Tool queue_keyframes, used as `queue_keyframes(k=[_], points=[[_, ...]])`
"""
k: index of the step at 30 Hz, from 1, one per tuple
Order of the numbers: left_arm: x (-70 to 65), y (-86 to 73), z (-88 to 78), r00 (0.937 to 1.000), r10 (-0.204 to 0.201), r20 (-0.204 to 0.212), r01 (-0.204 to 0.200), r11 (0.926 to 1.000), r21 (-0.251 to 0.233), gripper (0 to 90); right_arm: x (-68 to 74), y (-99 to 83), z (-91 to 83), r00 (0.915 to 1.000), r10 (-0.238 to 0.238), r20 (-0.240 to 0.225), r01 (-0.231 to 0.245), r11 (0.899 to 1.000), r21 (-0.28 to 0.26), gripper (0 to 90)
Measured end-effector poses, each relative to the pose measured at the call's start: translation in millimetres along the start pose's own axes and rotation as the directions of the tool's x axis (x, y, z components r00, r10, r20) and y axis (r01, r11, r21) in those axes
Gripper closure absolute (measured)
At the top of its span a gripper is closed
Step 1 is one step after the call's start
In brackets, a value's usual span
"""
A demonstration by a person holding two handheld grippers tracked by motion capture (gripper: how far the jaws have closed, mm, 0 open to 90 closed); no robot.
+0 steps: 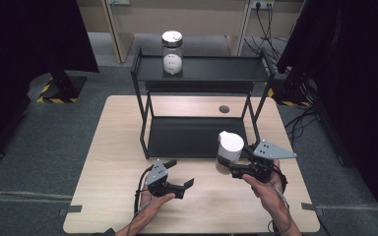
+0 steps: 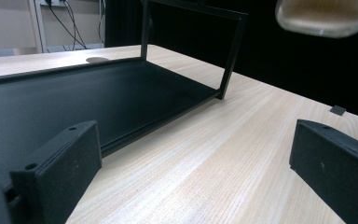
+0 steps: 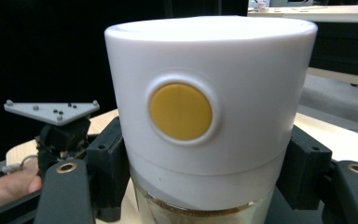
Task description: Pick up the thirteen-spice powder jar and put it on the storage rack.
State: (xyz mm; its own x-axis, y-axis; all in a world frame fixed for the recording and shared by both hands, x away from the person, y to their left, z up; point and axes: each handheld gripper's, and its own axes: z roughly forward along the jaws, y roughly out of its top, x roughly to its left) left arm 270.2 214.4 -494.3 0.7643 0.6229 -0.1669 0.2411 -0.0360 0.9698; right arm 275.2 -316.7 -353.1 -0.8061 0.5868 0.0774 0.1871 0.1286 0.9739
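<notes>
1. High view: right tool (image 1: 231, 166) is clamped on the white-lidded jar (image 1: 229, 147), held above the bench (image 1: 108, 162) at 4 o'clock of the black shelf rack (image 1: 197, 135).
2. Left tool (image 1: 179, 174) rests at 7 o'clock, jaws apart, empty.
3. Step judged: carrying. Next: place the jar on the rack beside the second jar (image 1: 172, 54), clearing the frame.

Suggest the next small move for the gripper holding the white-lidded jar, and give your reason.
Probably carry it forward toward the black rack. The right gripper is shut on the white-lidded jar, held clear of the table, a similar jar stands on the top shelf, and the lower shelf lies bare.
</notes>
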Motion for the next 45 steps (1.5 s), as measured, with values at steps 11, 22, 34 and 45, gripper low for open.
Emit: queue_keyframes(k=[11,22,34,45], points=[[0.1,0.1,0.1,1.0,0.002,0.002,-0.002,1.0,0.0,1.5,-5.4,25.6,4.2,0.9996,-0.001,-0.029,0.0,1.0,-0.009,31.0],[-0.4,-0.3,0.6,1.0,0.001,0.002,-0.001,1.0,0.001,1.5,-8.5,50.1,3.9,0.9992,-0.004,-0.04,0.003,1.0,-0.017,31.0],[-0.3,-0.3,0.7,1.0,0.002,0.002,-0.002,1.0,0.002,1.5,-13.3,82.3,11.0,0.9989,-0.019,-0.042,0.018,1.0,-0.015,31.0],[-0.3,-0.6,1.0,1.0,-0.001,0.003,0.001,1.0,0.005,1.5,-15.6,108.5,20.9,0.9984,-0.013,-0.055,0.012,1.0,-0.019,31.0]])
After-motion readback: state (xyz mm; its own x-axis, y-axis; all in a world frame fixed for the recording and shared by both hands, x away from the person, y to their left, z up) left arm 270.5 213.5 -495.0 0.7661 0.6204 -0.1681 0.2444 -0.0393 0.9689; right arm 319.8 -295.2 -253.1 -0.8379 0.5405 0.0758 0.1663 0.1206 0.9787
